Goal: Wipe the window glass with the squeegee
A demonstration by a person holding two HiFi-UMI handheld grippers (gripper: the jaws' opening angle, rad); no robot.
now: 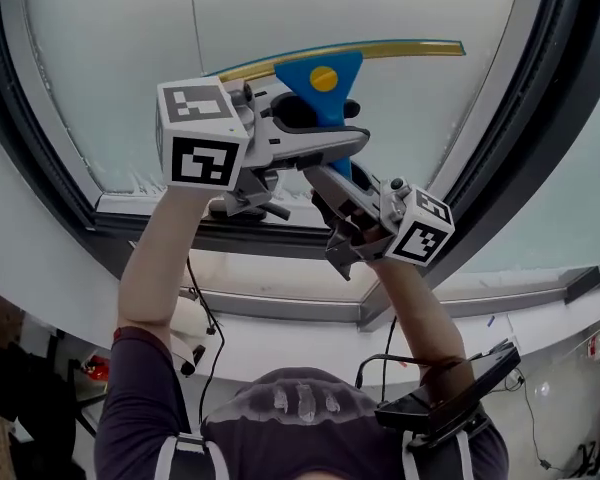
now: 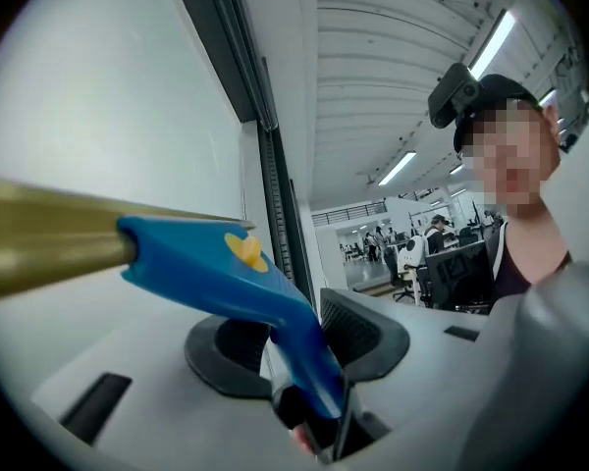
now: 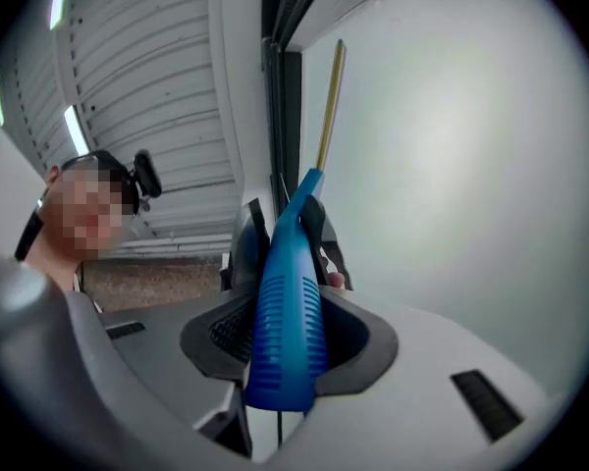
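Right tool clamps the squeegee handle. Only the left tool's own view shows its jaws closing loosely round the neck, window glass behind.

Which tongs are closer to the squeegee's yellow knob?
Left. The left tongs, jaws closing around the squeegee's neck, sit just below the yellow knob; the right tongs grip the handle farther down.

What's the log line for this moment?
left tool: jaws closing around squeegee neck, not yet clamped | right tool: shut on squeegee handle | blade: up at window glass
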